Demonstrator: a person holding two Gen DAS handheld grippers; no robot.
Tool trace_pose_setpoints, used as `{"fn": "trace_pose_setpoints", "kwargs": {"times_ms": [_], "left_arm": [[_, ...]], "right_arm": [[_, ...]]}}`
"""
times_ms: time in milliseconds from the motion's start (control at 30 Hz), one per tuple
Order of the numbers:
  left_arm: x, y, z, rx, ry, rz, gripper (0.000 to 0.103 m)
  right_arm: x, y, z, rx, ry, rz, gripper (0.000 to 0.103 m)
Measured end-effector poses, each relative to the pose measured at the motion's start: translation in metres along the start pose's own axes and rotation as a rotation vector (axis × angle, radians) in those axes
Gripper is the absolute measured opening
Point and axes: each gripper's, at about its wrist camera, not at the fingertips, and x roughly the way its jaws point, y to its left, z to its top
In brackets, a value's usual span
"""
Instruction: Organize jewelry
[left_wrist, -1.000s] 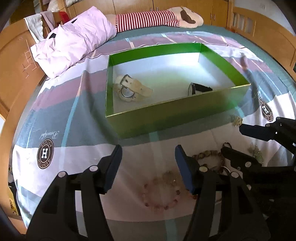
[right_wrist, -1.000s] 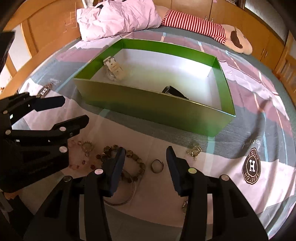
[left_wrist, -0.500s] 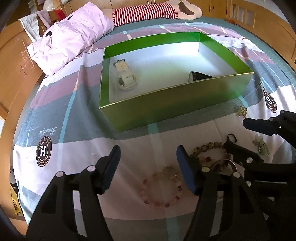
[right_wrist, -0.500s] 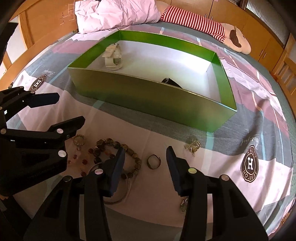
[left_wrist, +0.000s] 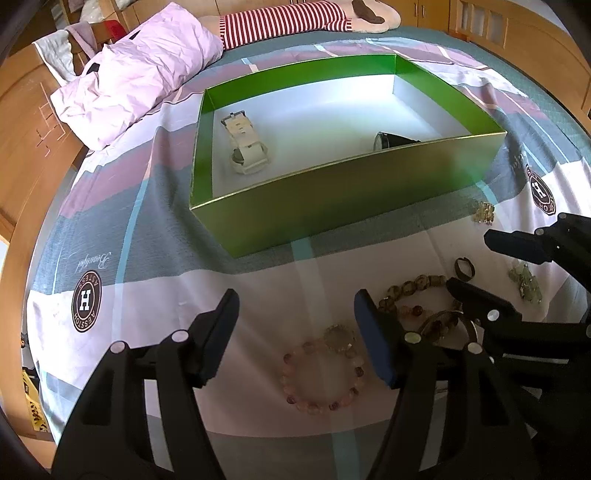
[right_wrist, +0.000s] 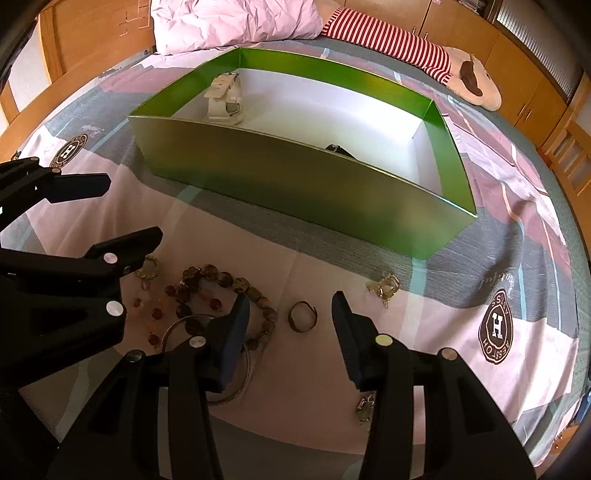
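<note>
A green box (left_wrist: 332, 206) (right_wrist: 295, 177) stands on the bed and holds a white watch (left_wrist: 245, 146) (right_wrist: 225, 98) and a black watch (left_wrist: 391, 141) (right_wrist: 338, 149). In front of it lie a pink bead bracelet (left_wrist: 321, 373), a brown bead bracelet (left_wrist: 413, 288) (right_wrist: 236, 288), a metal bangle (right_wrist: 207, 354), a small ring (left_wrist: 464, 267) (right_wrist: 302, 316) and small gold and green charms (left_wrist: 483, 212) (right_wrist: 384, 287). My left gripper (left_wrist: 295, 332) is open and empty above the pink bracelet. My right gripper (right_wrist: 290, 332) is open and empty just above the ring.
A pink duvet (left_wrist: 140, 74) and a striped plush toy (left_wrist: 288, 18) lie at the far end of the bed. Wooden bed rails (left_wrist: 33, 140) and cabinets (right_wrist: 517, 74) surround it. Each gripper shows in the other's view (left_wrist: 517, 280) (right_wrist: 92, 221).
Both grippers have dropped lower and closer to the jewelry on the bedsheet. Both stay open and empty. The box and watches look unmoved.
</note>
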Motion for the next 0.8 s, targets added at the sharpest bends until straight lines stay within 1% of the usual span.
{"fn": "trace_pose_setpoints", "kwargs": {"times_ms": [67, 133, 200, 333, 367, 433, 467, 533, 667, 800], "left_arm": [[0.0, -0.001, 0.0, 0.003, 0.002, 0.001, 0.066], [0.001, -0.002, -0.001, 0.006, 0.004, 0.001, 0.066], [0.001, -0.003, -0.001, 0.01, 0.006, 0.0, 0.067], [0.003, -0.005, -0.002, 0.019, 0.011, 0.002, 0.067], [0.003, -0.005, -0.002, 0.021, 0.013, 0.002, 0.067], [0.004, -0.006, -0.002, 0.025, 0.015, 0.002, 0.067], [0.004, -0.007, -0.002, 0.026, 0.016, 0.003, 0.067], [0.005, -0.008, -0.003, 0.03, 0.018, 0.003, 0.068], [0.005, -0.01, -0.003, 0.037, 0.019, 0.003, 0.068], [0.005, -0.012, -0.003, 0.042, 0.019, 0.004, 0.07]], "right_arm": [[0.0, -0.001, 0.0, 0.002, -0.002, -0.001, 0.044], [0.0, 0.0, 0.0, 0.001, 0.002, 0.004, 0.036], [0.001, 0.0, -0.001, -0.002, 0.006, 0.007, 0.032], [0.003, 0.001, -0.002, -0.007, 0.016, 0.019, 0.019], [0.003, 0.001, -0.002, -0.006, 0.016, 0.02, 0.018], [0.003, 0.002, -0.002, -0.005, 0.015, 0.022, 0.01], [0.003, 0.001, -0.001, -0.004, 0.013, 0.023, 0.009], [0.002, -0.002, -0.001, 0.008, 0.002, 0.02, 0.004], [-0.002, -0.016, 0.002, 0.056, -0.019, -0.003, 0.002], [-0.001, -0.03, 0.002, 0.11, -0.013, -0.025, 0.002]]}}
